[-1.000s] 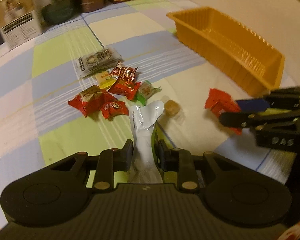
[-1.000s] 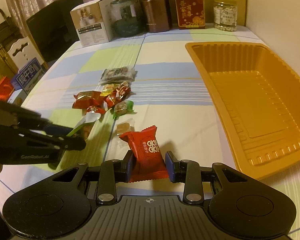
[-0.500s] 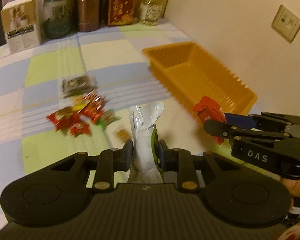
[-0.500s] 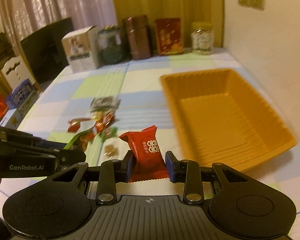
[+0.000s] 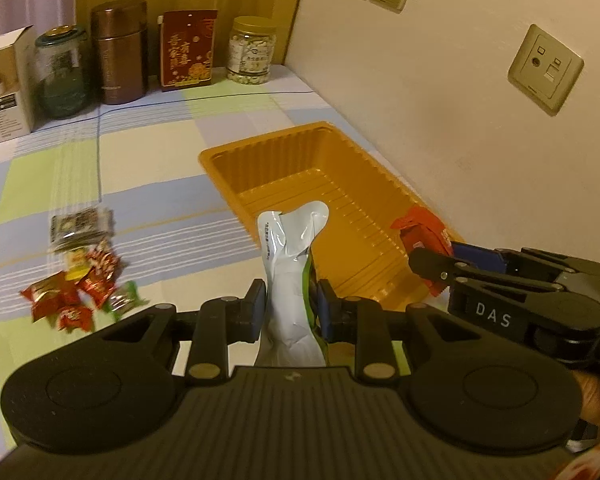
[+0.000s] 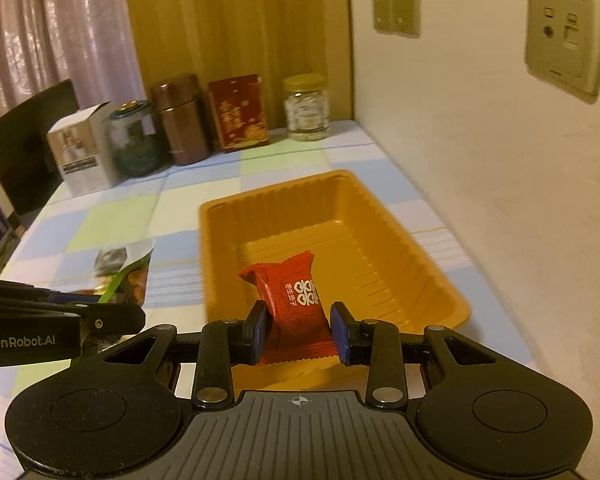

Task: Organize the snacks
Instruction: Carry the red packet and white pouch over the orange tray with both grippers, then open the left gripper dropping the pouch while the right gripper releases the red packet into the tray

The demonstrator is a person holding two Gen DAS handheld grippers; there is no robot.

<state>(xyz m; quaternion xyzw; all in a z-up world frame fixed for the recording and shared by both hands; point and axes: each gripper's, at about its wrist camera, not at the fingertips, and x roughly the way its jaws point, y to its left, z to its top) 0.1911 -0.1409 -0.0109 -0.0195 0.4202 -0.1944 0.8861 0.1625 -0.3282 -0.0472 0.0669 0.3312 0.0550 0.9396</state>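
Left gripper (image 5: 291, 306): clenched on a white foil pouch (image 5: 290, 276), which stands upright between the blue pads and rises above them; green print shows on its right edge.
Left gripper, pose: pitched downward over the checked tablecloth (image 5: 148, 184), its fingers aimed at the near left corner of the orange tray (image 5: 380, 188).
Right gripper (image 6: 299, 330): clenched on a red snack packet (image 6: 296, 300), held by its lower half with the crimped top pointing away from the camera.
Right gripper, pose: tilted downward, held above the near end of the orange tray, so that the packet appears against the tray floor.
Relation of the two grippers: side by side and near each other; in the left wrist view the right gripper enters from the right, level with the left one's fingers, with the red snack packet at its tip over the tray's near right rim.
Person: part of a hand (image 5: 592, 396) is visible behind the right gripper's body.
Orange tray: directly ahead of both grippers, beside the wall; no snack lies in it.
Loose snacks (image 5: 80, 280): a blurred cluster of wrapped pieces on the cloth, ahead and to the left of the left gripper, well apart from the tray.
Background: a row of jars, tins and boxes (image 6: 188, 124) along the far edge of the table.
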